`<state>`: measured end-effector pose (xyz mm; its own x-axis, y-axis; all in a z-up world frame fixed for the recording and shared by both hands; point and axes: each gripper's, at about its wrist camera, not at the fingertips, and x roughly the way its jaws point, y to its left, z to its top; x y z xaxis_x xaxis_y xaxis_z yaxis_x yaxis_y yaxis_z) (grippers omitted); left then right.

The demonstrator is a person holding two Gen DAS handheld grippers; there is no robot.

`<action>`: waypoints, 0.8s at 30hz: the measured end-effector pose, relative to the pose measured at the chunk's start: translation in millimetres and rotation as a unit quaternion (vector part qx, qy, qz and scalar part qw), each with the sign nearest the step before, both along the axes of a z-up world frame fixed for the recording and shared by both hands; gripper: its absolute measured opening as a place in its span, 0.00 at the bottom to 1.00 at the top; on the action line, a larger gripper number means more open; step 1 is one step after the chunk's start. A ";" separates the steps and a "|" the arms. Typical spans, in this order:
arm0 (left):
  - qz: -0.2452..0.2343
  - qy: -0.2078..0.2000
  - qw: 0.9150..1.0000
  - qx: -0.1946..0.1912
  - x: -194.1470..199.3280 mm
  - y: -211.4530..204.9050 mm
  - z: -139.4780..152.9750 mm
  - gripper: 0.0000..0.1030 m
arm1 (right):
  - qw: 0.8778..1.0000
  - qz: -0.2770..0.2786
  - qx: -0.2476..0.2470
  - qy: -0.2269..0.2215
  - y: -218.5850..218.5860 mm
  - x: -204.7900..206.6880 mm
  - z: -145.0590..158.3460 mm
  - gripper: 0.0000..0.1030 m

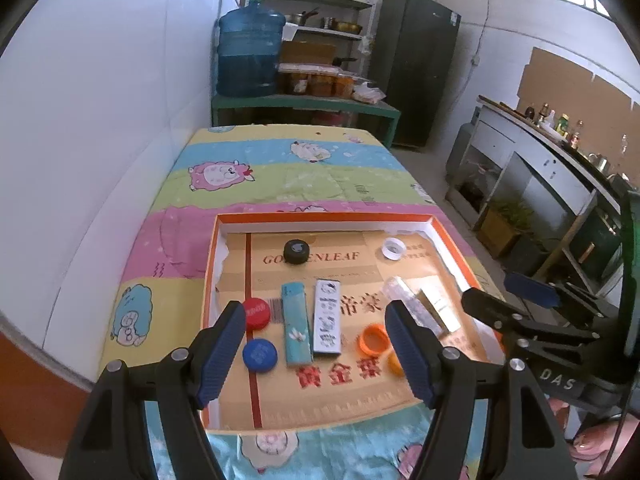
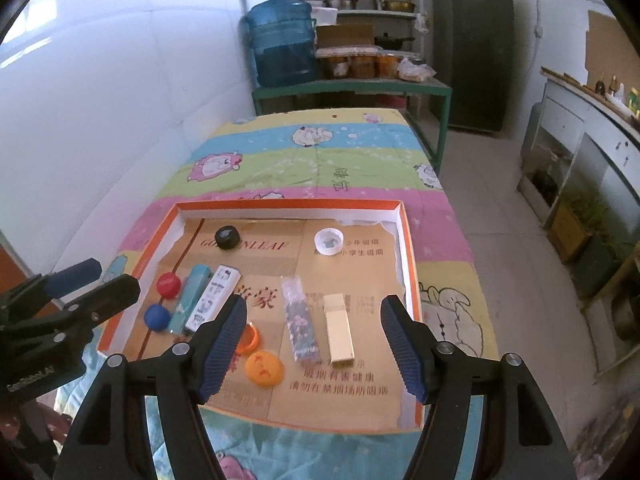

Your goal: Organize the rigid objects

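Left wrist view: your left tongs (image 1: 316, 344) hang spread wide and empty above the near half of the orange-rimmed tray (image 1: 448, 232), which sits on the cartoon-print tabletop (image 1: 280, 168). Between the blue pads you see the teal lighter (image 1: 297, 324) and the white lighter (image 1: 328, 318) lying side by side, lengthwise. The red cap (image 1: 256, 312) and blue cap (image 1: 260, 354) sit just left of them, one behind the other. The orange ring cap (image 1: 374, 338) lies to the right. Like seems to be grouped with like, so the sorting looks well along. A black cap (image 1: 297, 252) and a clear cap (image 1: 394, 248) sit apart at the far end, perhaps waiting for partners. Your right tongs (image 1: 512, 292) show at the right edge.

Right wrist view: your right tongs (image 2: 314, 334) are likewise released, holding nothing. They frame the patterned lighter (image 2: 300, 324) and the gold lighter (image 2: 338, 328), which lie parallel and close together. The flat orange cap (image 2: 264, 368) rests near the left pad, next to the ring cap. Both tongs stand clear above the tray, so nothing is disturbed.
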<state>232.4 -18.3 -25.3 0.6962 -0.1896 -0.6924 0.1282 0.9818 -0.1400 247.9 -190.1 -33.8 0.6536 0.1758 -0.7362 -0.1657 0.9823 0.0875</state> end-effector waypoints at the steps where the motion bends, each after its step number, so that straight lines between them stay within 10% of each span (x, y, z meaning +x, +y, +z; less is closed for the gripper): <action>1: -0.002 -0.001 1.000 -0.001 -4.4 -0.4 1.3 0.70 | 1.000 0.001 -0.002 -0.002 1.3 -5.0 1.2 0.69; 24: 0.022 -0.048 0.999 0.003 -97.5 -0.8 16.1 0.70 | 0.998 -0.036 -0.019 -0.057 9.2 -103.1 23.7 0.69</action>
